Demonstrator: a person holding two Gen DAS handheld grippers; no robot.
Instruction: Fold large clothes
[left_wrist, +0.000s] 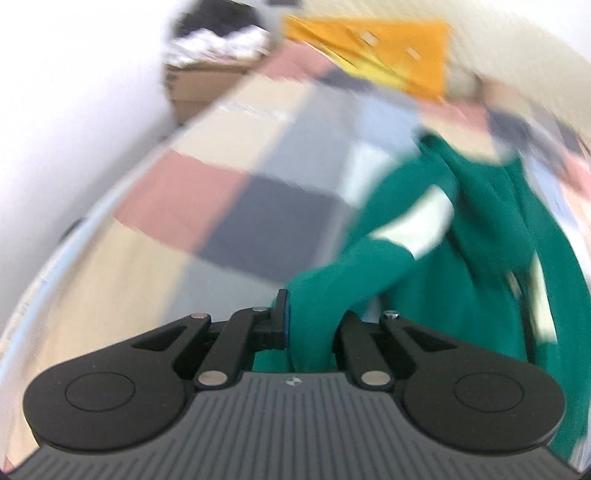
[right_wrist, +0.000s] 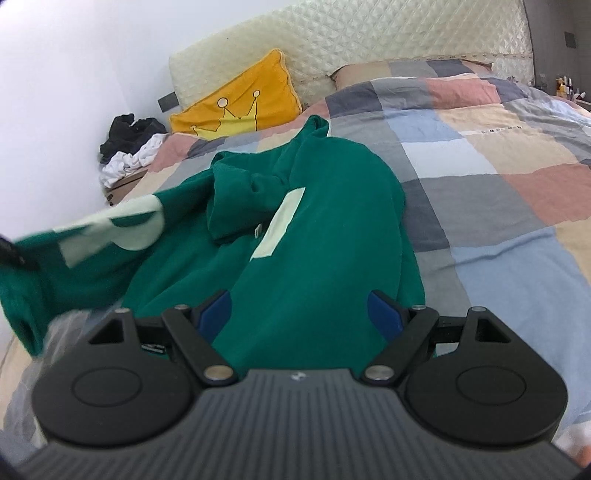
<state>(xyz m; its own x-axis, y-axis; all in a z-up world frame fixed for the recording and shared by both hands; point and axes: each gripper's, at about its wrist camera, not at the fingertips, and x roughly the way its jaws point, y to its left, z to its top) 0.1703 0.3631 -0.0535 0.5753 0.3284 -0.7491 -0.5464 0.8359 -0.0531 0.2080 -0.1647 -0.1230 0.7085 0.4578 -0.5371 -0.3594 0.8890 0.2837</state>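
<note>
Two grippers are working over a bed (right_wrist: 498, 192) that is filling most of both views, its soft quilt (left_wrist: 229, 206) patched in squares of pink, grey, beige, pale blue and white. Behind it a cream quilted headboard (right_wrist: 369, 40) is standing against the wall, its surface stitched in diamonds. We are looking at the garment (right_wrist: 314, 258), a large deep-green fleecy piece with pale mint rectangular patches, lying rumpled across the near left part of the quilt, collar end towards the headboard. One sleeve (right_wrist: 92, 236) is stretching out to the left, lifted off the quilt. A yellow pillow (right_wrist: 240, 103), triangular in outline and printed with a crown, is leaning at the headboard. Beside the bed, black and white clothes (right_wrist: 129, 147) are lying heaped on a cardboard box (left_wrist: 199, 85). We are holding the right gripper (right_wrist: 299, 310) with its blue-padded jaws standing wide apart over the garment, pinching nothing. We are holding the left gripper (left_wrist: 306, 321) with its jaws clamped on a fold of the green fabric; only one black finger (left_wrist: 280, 317) is showing, the cloth hiding the other. That view is blurring heavily.
</note>
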